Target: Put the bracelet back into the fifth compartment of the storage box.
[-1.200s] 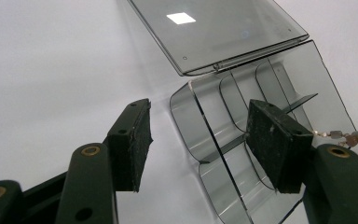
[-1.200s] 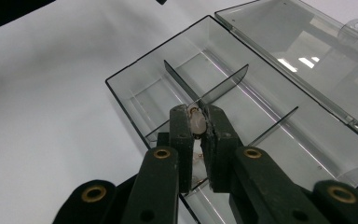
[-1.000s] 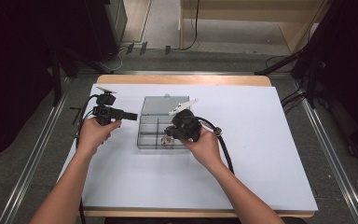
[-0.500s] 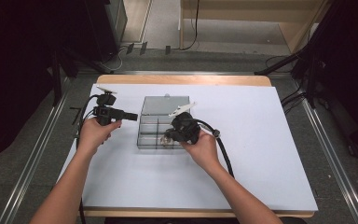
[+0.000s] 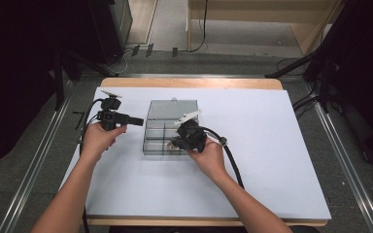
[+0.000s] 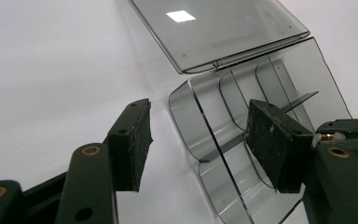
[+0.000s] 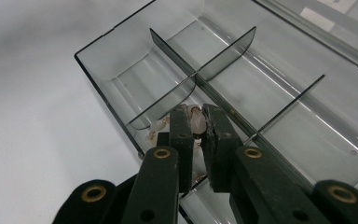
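A clear plastic organizer box [image 5: 161, 129] with several compartments lies on the white tabletop, its lid [image 5: 172, 109] folded open at the far side. My right gripper [image 5: 176, 144] dips into the box's near row. In the right gripper view it [image 7: 196, 114] is shut on a small pale object [image 7: 196, 125] over the near corner compartment, with more pale bits [image 7: 156, 126] below it. My left gripper [image 5: 137, 121] hovers just left of the box. In the left gripper view it [image 6: 200, 109] stands open, the box's end wall [image 6: 186, 109] between its jaws without touching.
The white sheet [image 5: 272, 145] covers a wooden table with bare room right of and in front of the box. A black cable [image 5: 233, 160] trails from the right gripper along the forearm. Dark floor and metal rails border the table.
The right gripper has edged slightly toward the near side of the box, still closed. The left gripper has kept still.
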The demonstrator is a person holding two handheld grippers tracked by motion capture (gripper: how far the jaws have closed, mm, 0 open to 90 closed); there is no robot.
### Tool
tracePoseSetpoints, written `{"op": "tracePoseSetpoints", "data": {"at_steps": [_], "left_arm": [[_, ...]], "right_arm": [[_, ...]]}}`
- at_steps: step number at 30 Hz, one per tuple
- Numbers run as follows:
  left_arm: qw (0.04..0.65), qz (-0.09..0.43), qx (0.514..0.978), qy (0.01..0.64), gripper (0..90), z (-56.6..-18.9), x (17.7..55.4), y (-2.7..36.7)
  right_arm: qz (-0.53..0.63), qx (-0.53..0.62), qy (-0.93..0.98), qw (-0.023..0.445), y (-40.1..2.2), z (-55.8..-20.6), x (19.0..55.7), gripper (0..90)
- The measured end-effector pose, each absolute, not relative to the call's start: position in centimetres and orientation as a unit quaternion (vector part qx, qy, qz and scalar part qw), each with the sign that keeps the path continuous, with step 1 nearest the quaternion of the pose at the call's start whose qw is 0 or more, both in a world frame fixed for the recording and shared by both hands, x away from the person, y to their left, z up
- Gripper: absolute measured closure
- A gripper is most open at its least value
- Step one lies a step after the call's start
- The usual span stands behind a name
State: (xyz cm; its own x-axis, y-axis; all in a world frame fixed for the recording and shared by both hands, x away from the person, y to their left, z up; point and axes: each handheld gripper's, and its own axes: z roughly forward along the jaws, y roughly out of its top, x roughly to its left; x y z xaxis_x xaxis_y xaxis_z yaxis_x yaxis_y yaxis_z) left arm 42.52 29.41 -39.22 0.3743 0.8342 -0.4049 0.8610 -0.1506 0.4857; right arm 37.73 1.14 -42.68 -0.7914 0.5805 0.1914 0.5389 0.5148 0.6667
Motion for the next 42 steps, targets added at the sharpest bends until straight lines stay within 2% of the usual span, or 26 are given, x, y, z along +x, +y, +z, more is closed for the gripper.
{"op": "tracePoseSetpoints", "data": {"at_steps": [42], "left_arm": [[0.332,-0.018,0.763,0.554,41.3,-39.4,42.5,29.1]], "right_arm": [[0.351,0.338,0.873,0.011,1.8,-44.0,38.1,80.3]]}}
